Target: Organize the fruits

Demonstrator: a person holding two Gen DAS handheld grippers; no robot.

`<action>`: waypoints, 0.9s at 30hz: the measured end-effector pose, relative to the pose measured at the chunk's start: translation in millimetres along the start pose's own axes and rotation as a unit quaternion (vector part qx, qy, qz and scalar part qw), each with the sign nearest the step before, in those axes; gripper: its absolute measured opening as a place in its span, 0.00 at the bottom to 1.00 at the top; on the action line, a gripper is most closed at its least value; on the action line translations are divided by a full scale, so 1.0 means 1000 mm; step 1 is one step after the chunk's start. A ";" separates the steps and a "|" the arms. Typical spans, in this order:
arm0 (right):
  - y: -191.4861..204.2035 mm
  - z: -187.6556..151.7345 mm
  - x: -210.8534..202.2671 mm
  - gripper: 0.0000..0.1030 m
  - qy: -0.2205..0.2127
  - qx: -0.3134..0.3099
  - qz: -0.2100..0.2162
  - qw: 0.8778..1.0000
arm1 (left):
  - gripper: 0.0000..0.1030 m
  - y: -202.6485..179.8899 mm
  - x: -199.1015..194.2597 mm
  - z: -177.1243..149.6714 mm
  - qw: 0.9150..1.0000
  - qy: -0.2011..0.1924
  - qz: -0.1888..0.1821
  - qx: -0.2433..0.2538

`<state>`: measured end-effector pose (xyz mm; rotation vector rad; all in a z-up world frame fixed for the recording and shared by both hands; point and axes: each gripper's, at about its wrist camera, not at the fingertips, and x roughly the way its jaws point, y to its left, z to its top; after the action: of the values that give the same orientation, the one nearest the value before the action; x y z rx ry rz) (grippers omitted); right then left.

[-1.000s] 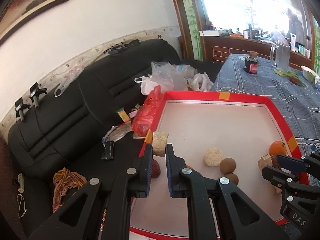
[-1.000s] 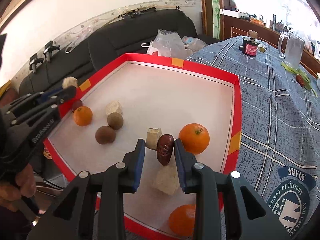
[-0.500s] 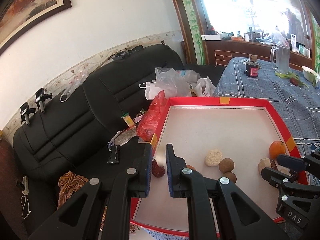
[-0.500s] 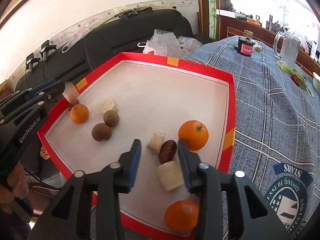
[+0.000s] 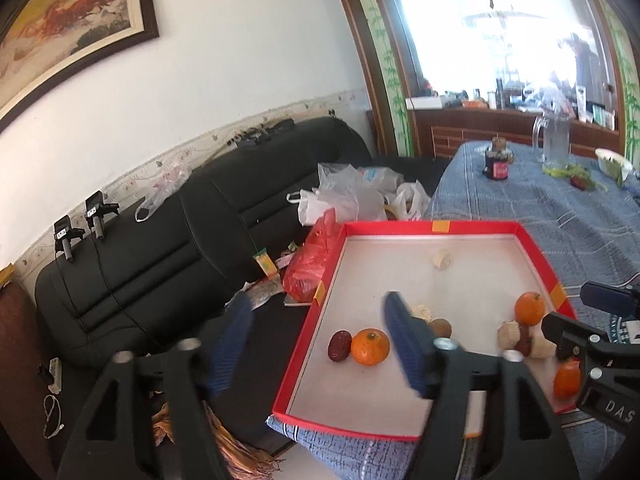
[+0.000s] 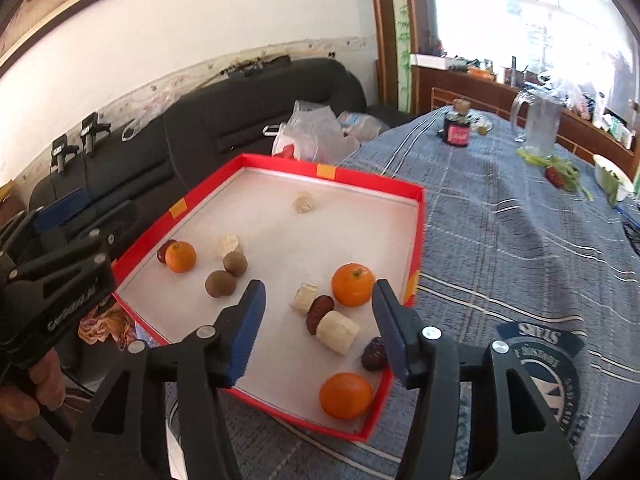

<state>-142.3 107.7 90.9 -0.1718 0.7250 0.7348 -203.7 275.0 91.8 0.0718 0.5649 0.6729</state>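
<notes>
Worktop under a blue plaid woven cloth carries the shallow red-walled cardboard tray with a matte white floor, sitting at the worktop's corner next to a black leather sofa. All fruit visible sits inside the tray, but my read is sorting is barely begun: types are still mixed in loose clusters, nothing lined up. Left tongs gape wide, empty, hanging over the tray's sofa-side edge; right tongs also spread wide and empty, above the near cluster. Three glossy round oranges: one mid-right, one at the near corner, a smaller one at the left wall. Pale rough-cut cylindrical chunks (cannot tell what fruit): biggest touches a wrinkled dark-red date; one lies alone toward the far wall. Two dull brown round fruits sit close together centre-left. Another dark date lies against the right wall.
</notes>
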 end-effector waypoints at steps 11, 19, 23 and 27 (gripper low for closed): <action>-0.021 -0.009 -0.109 0.78 -0.135 0.054 -0.046 0.988 | 0.99 0.027 -0.063 -0.008 0.995 -0.053 -0.063 -0.054; 0.006 -0.037 -0.173 1.00 -0.219 0.045 -0.034 0.974 | 0.99 0.041 -0.104 -0.017 0.990 -0.109 -0.052 -0.066; 0.009 -0.048 -0.170 1.00 -0.209 0.025 -0.027 0.977 | 0.99 0.042 -0.098 -0.019 0.991 -0.105 -0.037 -0.071; 0.003 -0.058 -0.169 1.00 -0.263 0.032 -0.034 0.964 | 0.99 0.044 -0.087 -0.018 0.991 -0.100 -0.006 -0.084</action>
<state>-263.0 -5.3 159.3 0.0600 0.2326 0.6513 -293.4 254.5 128.1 -0.0216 0.3134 0.6909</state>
